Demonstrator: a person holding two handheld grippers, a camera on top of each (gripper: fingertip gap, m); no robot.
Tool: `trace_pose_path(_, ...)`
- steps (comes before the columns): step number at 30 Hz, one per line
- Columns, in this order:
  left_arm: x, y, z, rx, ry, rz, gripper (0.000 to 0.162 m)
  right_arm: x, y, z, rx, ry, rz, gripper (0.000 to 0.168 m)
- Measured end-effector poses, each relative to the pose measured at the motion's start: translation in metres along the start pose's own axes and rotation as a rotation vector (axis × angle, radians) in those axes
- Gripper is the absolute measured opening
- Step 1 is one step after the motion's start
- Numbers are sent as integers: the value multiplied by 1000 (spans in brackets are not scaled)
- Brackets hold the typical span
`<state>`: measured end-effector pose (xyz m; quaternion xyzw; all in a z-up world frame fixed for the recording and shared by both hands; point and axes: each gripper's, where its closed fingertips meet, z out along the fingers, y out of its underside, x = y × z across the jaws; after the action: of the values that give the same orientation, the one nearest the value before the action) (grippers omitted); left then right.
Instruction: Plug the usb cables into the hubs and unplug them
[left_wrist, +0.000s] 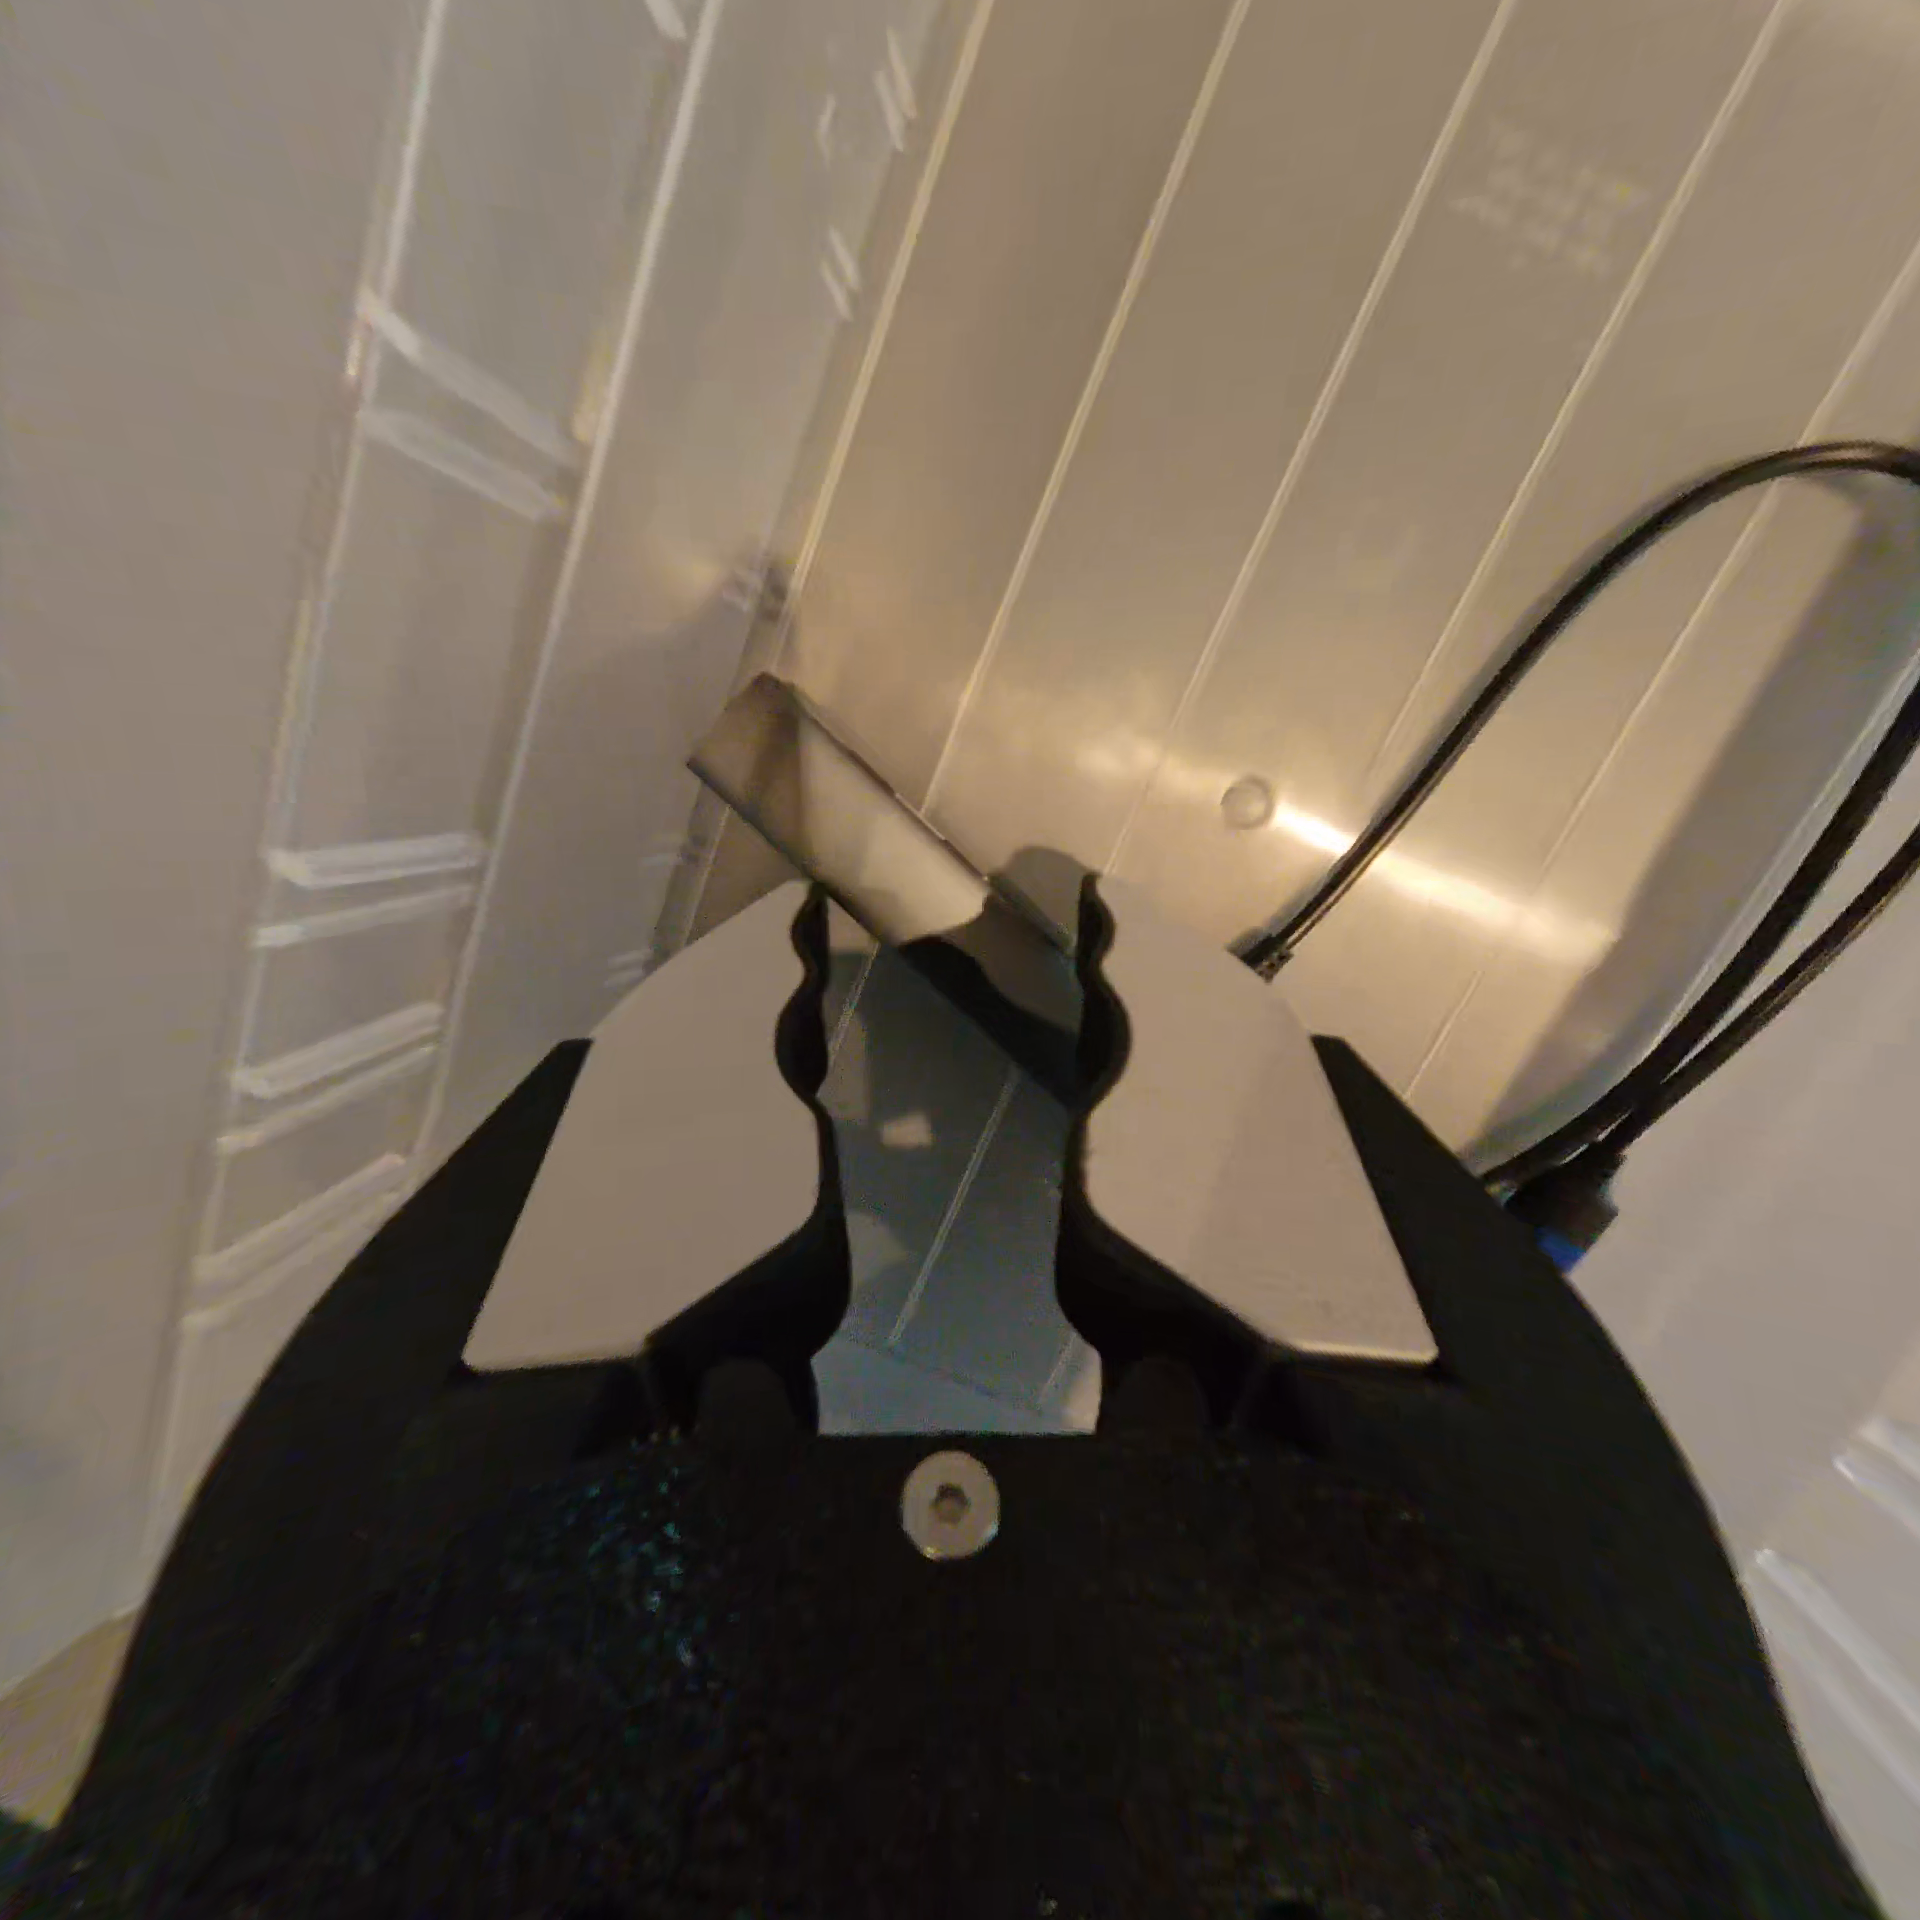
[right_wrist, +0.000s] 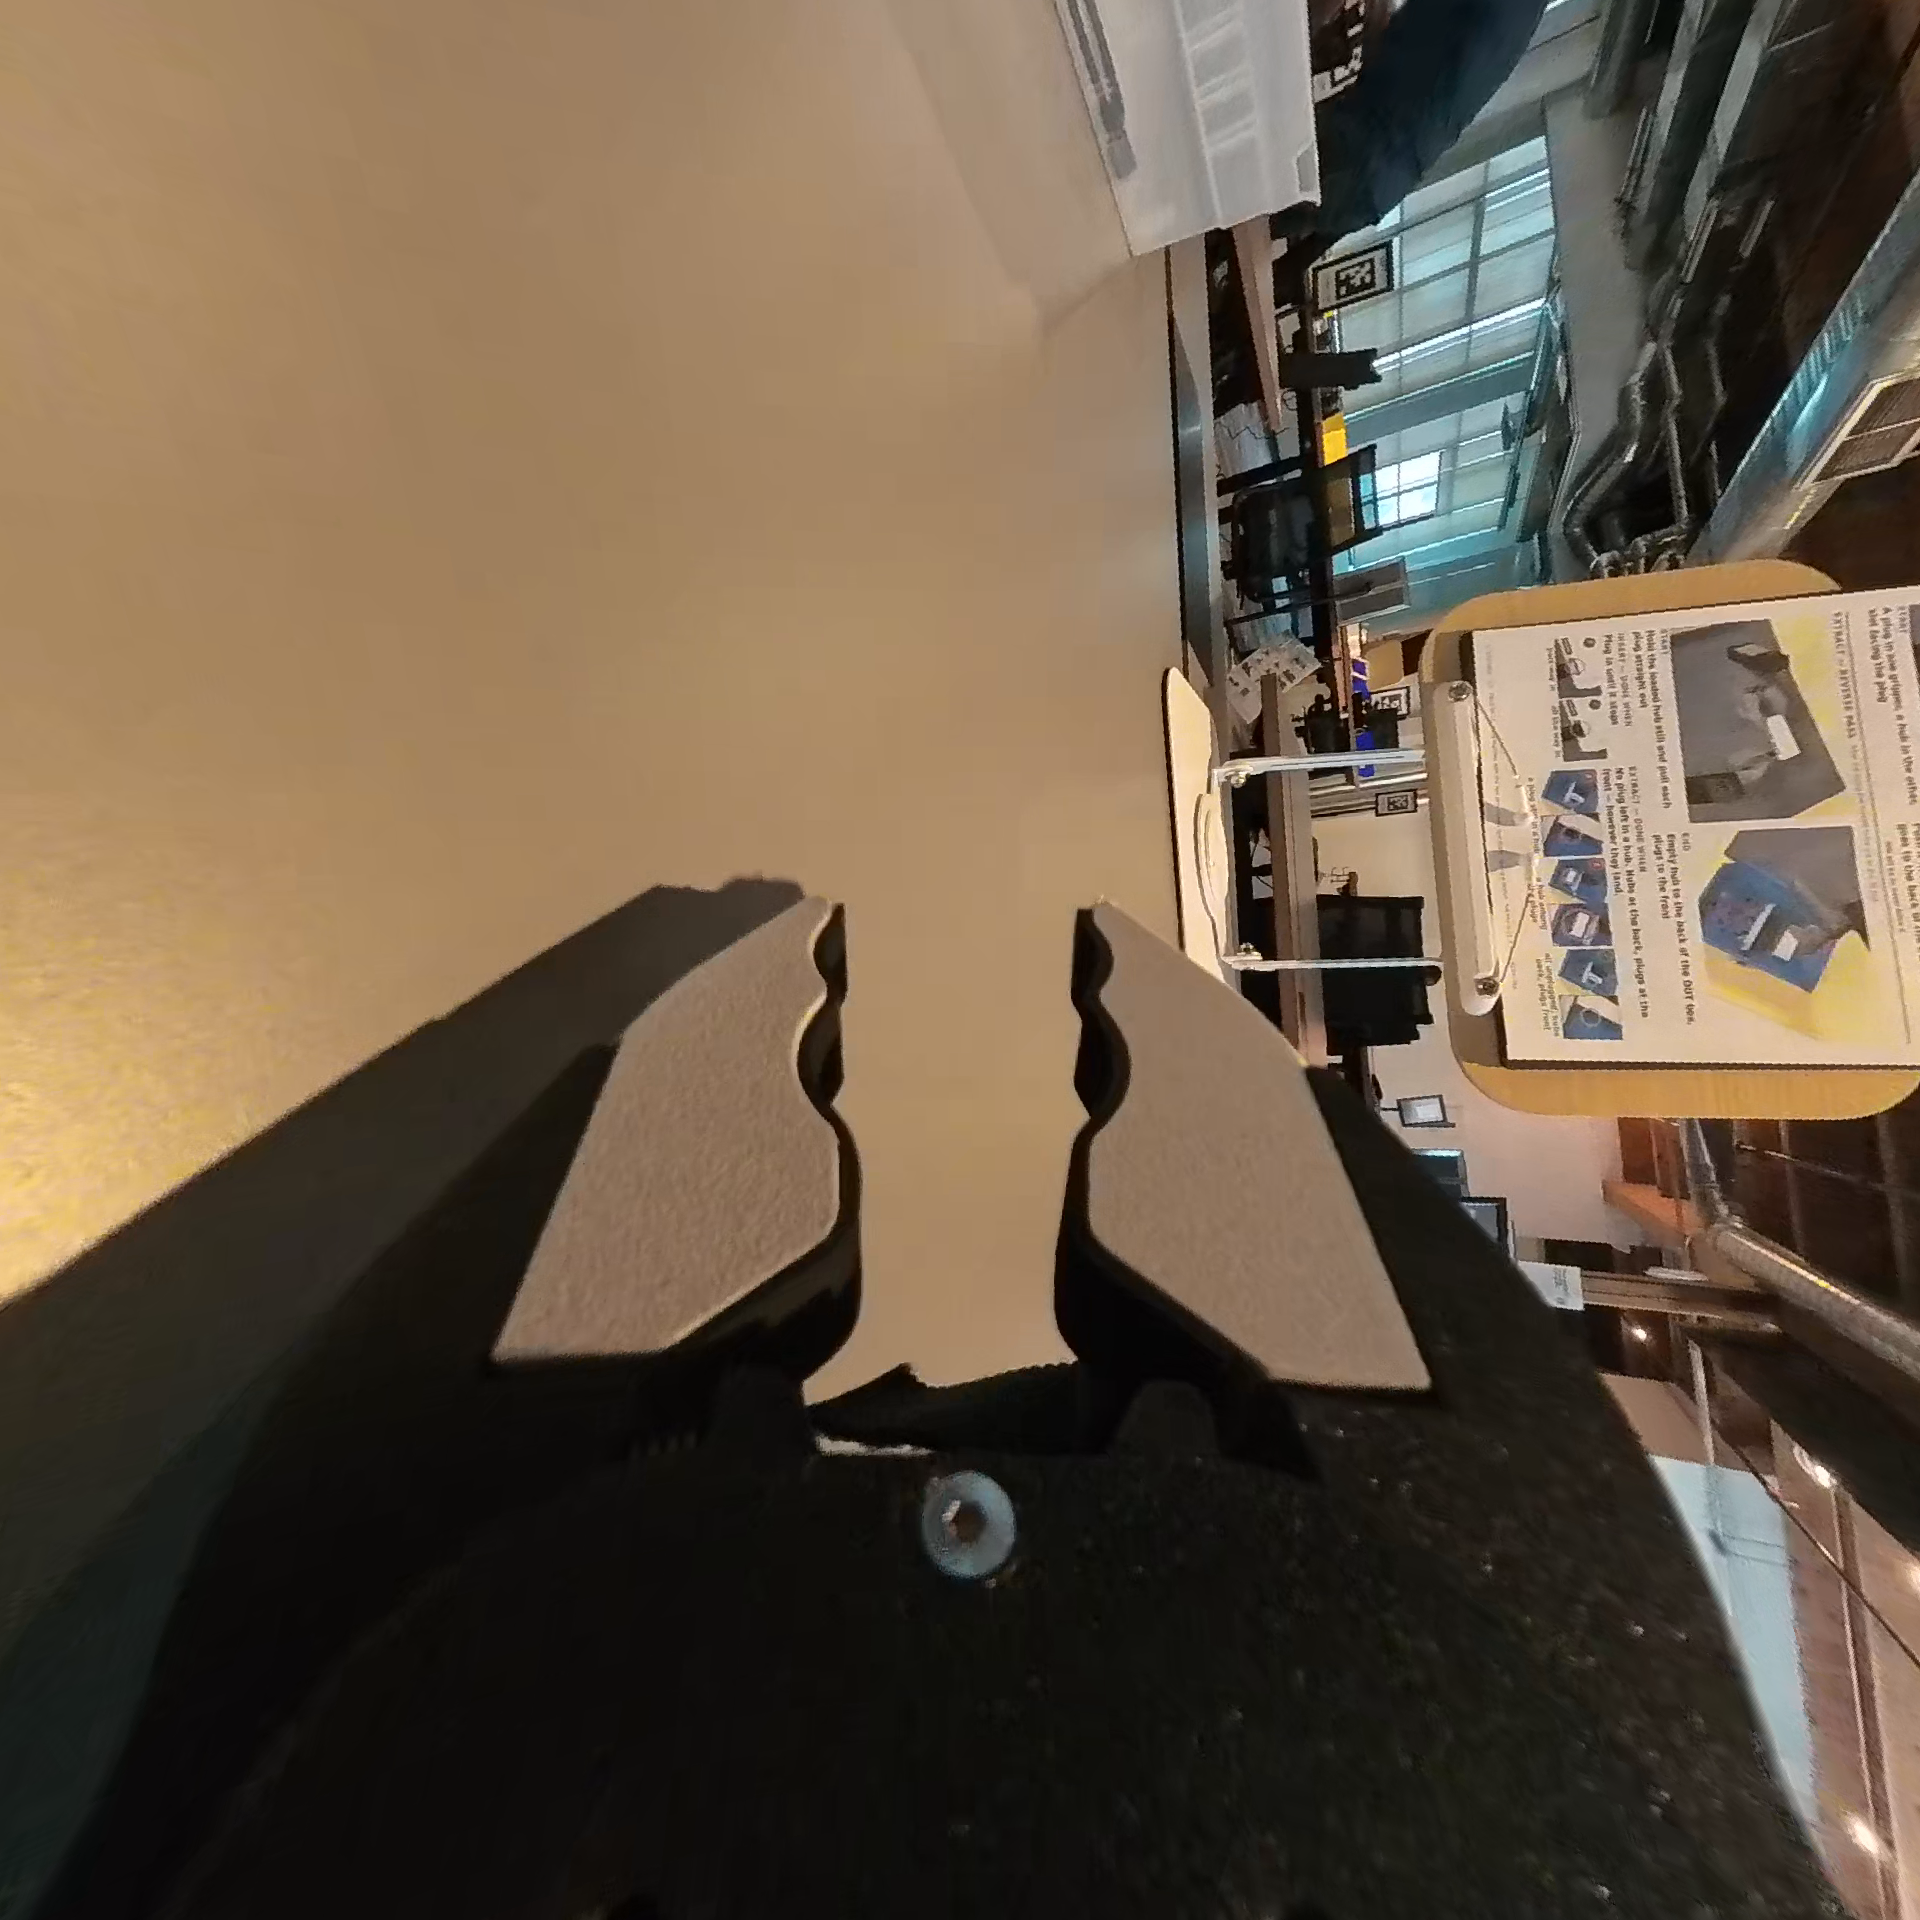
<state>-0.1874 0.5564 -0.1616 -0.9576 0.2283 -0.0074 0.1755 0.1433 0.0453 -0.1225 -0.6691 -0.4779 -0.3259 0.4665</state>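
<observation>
**One hub at the left tips, lying crosswise**

Your left gripper (left_wrist: 951, 940) sits narrowed around a silvery hub (left_wrist: 831, 805) inside the clear bin (left_wrist: 1351, 416) — long axis slanting up-left. Black cables (left_wrist: 1558, 644) trail right. Your right gripper (right_wrist: 956, 966) gapes empty, aimed elsewhere — left is nearer.

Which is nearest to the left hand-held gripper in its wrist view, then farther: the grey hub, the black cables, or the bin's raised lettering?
1. Grey hub, at the fingertips.
2. Black cables, to the right.
3. Raised lettering, far upper right.
</observation>
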Motion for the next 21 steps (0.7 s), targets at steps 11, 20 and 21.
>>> trace_pose_path(11, 7, 0, 0, 22, 92, 2, 30, 2, -3, -6, -8, 24, -33, 41)
trace_pose_path(20, 11, -43, -49, 407, 98, 150, 23, -3, -4, -4, -10, 12, -39, 41)
trace_pose_path(21, 11, -49, -62, 473, 82, 175, 23, -3, -4, -3, -11, 11, -40, 41)
